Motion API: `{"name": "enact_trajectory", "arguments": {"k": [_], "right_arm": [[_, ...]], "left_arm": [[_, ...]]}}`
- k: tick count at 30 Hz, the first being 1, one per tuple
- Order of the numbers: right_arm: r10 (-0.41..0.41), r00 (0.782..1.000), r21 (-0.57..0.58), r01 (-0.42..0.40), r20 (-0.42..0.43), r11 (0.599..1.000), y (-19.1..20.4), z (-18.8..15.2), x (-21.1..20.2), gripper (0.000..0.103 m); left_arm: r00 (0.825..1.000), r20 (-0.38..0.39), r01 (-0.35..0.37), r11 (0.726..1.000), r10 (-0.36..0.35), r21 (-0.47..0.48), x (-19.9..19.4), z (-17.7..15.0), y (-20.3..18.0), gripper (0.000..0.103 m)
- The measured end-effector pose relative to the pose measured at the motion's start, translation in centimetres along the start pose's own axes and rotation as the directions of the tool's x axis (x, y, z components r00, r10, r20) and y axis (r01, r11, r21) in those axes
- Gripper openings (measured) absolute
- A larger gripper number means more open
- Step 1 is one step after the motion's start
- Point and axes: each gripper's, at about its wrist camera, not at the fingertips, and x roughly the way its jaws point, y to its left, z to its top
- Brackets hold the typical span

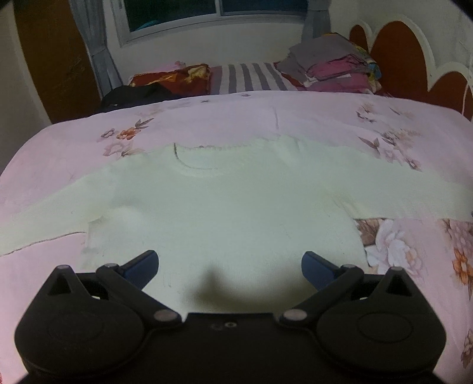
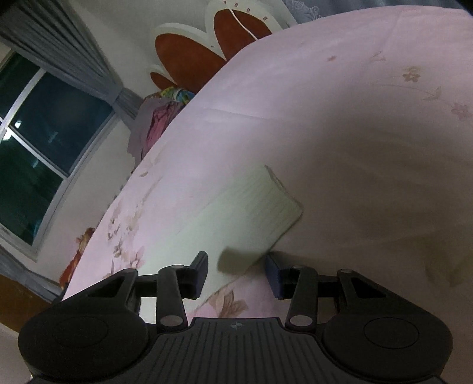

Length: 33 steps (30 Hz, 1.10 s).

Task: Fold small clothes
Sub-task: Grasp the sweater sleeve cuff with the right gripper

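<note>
A small pale cream long-sleeved top lies spread flat on the pink floral bedspread, sleeves out to both sides. My left gripper is open and empty, just above the garment's near hem. In the right wrist view, one ribbed sleeve cuff lies on the bedspread. My right gripper is open and empty, its fingertips on either side of the sleeve just short of the cuff.
A pile of folded clothes sits at the far right by the red-and-white headboard. A striped sheet, a red patterned cloth and a dark garment lie beyond the bedspread. A curtained window is behind.
</note>
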Motion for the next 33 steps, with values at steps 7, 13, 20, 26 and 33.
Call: {"name": "enact_trajectory", "arguments": {"k": [7, 13, 20, 26, 33], "right_arm": [[-0.023, 1.000, 0.006, 0.023, -0.016, 1.000, -0.4, 0.6, 0.2, 0.018], [-0.012, 0.999, 0.054, 0.014, -0.044, 0.998, 0.7, 1.1, 1.5, 0.017], [-0.074, 0.996, -0.123, 0.079, 0.040, 0.989, 6.0, 0.0, 0.4, 0.001], [0.104, 0.994, -0.440, -0.111, -0.039, 0.891, 19.4, -8.0, -0.9, 0.001], [0.181, 0.942, -0.617, -0.323, -0.283, 0.718, 30.9, -23.6, 1.7, 0.001]], "left_arm": [[1.000, -0.005, 0.011, 0.995, -0.011, -0.099, 0.9, 1.1, 3.7, 0.103], [1.000, 0.013, 0.024, 0.994, -0.023, -0.107, 1.8, 1.1, 7.1, 0.103], [0.998, 0.029, 0.056, 0.991, -0.053, -0.121, 2.6, 0.1, 13.0, 0.103], [0.997, 0.012, 0.081, 0.985, -0.080, -0.150, 3.7, -0.6, 18.9, 0.102], [0.996, -0.011, 0.085, 0.983, -0.088, -0.163, 3.9, -1.6, 23.9, 0.101]]}}
